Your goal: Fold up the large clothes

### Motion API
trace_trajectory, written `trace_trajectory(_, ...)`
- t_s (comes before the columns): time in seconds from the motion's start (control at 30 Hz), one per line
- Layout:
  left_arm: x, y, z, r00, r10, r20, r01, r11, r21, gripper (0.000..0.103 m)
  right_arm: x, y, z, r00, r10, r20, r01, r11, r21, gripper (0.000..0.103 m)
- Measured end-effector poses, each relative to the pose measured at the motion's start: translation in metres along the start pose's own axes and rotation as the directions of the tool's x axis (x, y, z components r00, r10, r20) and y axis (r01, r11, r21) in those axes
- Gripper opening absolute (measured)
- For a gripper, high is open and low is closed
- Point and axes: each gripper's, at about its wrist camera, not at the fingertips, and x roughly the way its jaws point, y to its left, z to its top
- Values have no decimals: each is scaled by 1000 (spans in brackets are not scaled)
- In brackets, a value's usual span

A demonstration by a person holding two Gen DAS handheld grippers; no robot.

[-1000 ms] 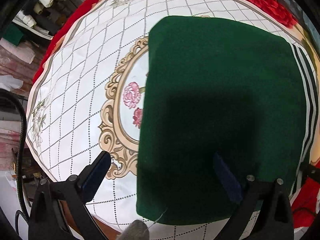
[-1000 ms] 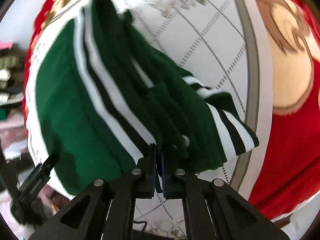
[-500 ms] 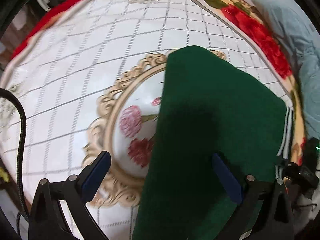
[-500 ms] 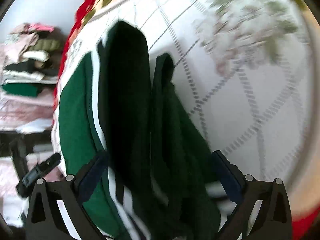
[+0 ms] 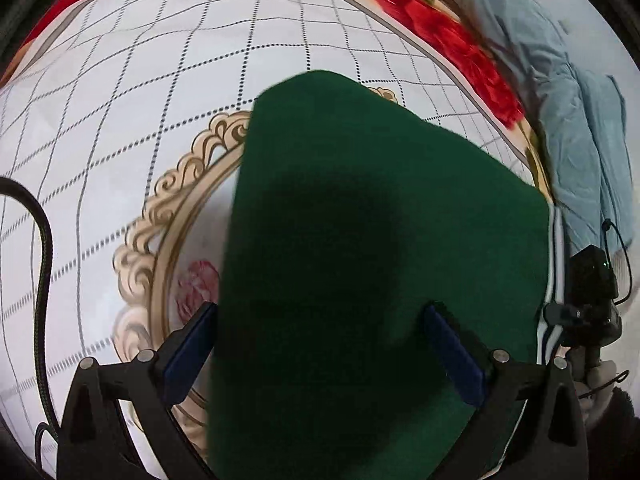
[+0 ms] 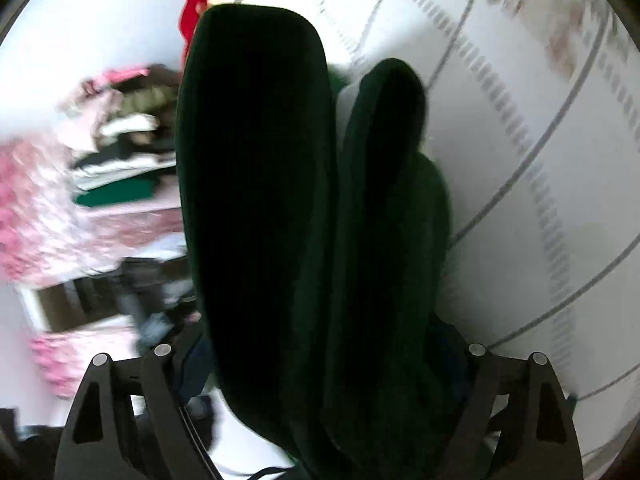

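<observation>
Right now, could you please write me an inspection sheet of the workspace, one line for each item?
Surface: white quilted blanket with grey grid lines, gold scroll frame and red rose border, lying flat.
Job's things: folded dark green garment with white and black striped trim, lying on the blanket.
Clutter: light blue cloth beyond the blanket's edge.
Grippers: left hand-held gripper open, above the garment; right hand-held gripper closing, the garment's folds between its fingers, grip not clear.
Cables: black braided cable at the left edge.
Surroundings: stacked folded clothes, blurred, beside the blanket.
</observation>
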Motion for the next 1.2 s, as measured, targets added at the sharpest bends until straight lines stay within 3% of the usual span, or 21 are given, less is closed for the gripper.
trace_trajectory(0.13, 6, 10, 12, 995, -72, -67, 75, 996, 48, 103, -3, -4, -16, 968, -235, 88, 234, 972, 12, 87)
trace_trajectory(0.23, 11, 8, 18, 990, -97, -106, 107, 990, 92, 103, -1, -7, -28, 933, -327, 150, 331, 944, 0, 103)
trace_trajectory(0.37, 5, 8, 21, 984, -149, -95, 161, 977, 137, 96, 18, -11, -29, 929, -329, 167, 325, 944, 51, 103)
trace_trajectory(0.43, -3, 0, 21, 984, -153, -85, 167, 968, 189, 86, 25, -6, -29, 947, -273, 172, 265, 962, 67, 101)
trace_trajectory(0.47, -7, -3, 21, 986, -149, -79, 162, 964, 212, 86, 33, -3, -29, 954, -250, 168, 242, 968, 64, 87)
trace_trajectory(0.5, -11, -8, 23, 988, -140, -67, 152, 960, 234, 86, 38, 1, -31, 961, -223, 165, 213, 974, 76, 80)
trace_trajectory(0.67, -31, -5, 51, 984, -171, -41, 175, 962, 207, 86, 39, 15, -34, 970, -109, 215, 84, 989, 121, 62)
trace_trajectory(0.87, -46, -16, 89, 983, -182, -14, 180, 954, 241, 86, 20, 49, -18, 959, -68, 277, 46, 995, 83, 59)
trace_trajectory(0.9, -48, -20, 99, 982, -186, -8, 183, 952, 245, 86, -7, 48, -18, 958, -65, 281, 45, 996, 78, 59)
trace_trajectory(1.07, -51, -38, 145, 978, -206, 35, 191, 949, 249, 86, -46, 65, 31, 949, -69, 307, 56, 997, 51, 59)
trace_trajectory(1.2, -55, -55, 194, 974, -215, 73, 191, 949, 253, 86, -67, 95, 105, 939, -78, 335, 71, 997, 32, 59)
